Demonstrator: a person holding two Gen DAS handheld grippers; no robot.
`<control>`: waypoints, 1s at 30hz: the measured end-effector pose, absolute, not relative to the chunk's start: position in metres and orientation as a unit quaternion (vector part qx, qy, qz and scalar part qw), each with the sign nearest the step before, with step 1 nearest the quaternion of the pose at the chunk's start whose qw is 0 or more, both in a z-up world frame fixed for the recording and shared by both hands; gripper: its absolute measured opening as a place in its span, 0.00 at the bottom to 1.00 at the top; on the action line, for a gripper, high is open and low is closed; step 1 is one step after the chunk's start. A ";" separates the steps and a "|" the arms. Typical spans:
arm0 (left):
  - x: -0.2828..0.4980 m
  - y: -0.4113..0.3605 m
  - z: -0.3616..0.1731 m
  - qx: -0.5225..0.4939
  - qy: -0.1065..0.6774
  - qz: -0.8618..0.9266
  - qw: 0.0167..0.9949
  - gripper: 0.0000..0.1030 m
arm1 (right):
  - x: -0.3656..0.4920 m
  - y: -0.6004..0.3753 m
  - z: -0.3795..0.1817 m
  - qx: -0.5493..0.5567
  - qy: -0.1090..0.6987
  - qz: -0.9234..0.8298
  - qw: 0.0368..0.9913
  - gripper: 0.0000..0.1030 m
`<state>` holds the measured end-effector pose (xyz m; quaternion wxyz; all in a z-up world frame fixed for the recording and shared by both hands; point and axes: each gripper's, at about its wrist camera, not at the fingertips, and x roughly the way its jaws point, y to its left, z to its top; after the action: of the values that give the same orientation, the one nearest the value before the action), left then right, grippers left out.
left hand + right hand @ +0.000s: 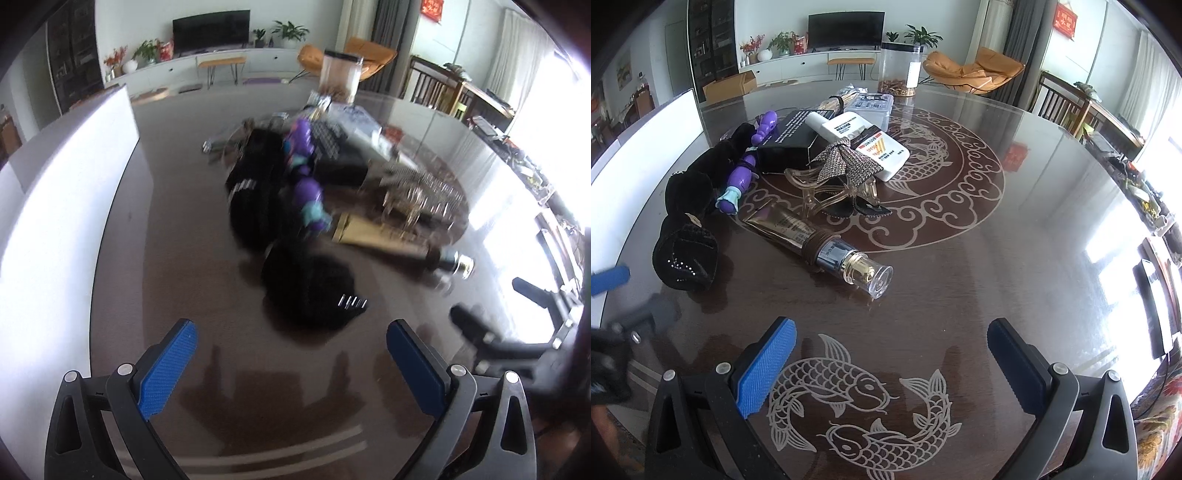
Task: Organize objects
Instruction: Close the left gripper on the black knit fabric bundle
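A pile of objects lies on the round glass-topped table (1015, 258). A black beaded pouch (685, 254) lies nearest the left gripper; it also shows blurred in the left wrist view (308, 288). Behind it lie more black fabric (689, 190) and a purple toy (737, 181). A gold tube with a clear cap (816, 243) lies in front of my right gripper (892, 349), which is open and empty above the table. My left gripper (291, 341) is open and empty, just short of the pouch.
A clear shoe with a sequin bow (834, 177), a black box (786, 144), white bottles (882, 147) and a clear jar (897, 68) sit further back. A white board (55, 206) stands at the table's left edge. The right gripper's body (495, 332) shows at the right in the left wrist view.
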<state>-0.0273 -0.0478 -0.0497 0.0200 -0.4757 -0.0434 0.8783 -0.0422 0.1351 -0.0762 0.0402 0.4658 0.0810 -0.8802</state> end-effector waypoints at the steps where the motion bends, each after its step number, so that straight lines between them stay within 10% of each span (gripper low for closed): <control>1: -0.034 -0.047 -0.047 -0.474 -0.047 0.879 0.020 1.00 | -0.042 0.135 -0.076 0.466 0.081 -0.880 0.040 1.00; 30: -0.088 -0.101 -0.091 -0.500 -0.041 0.862 -0.079 1.00 | -0.041 0.136 -0.073 0.458 0.070 -0.885 0.041 1.00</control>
<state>-0.0878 -0.1007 -0.0905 -0.0793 -0.4996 -0.0412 0.8617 -0.0411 0.1363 -0.0735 0.0413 0.4584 0.0704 -0.8850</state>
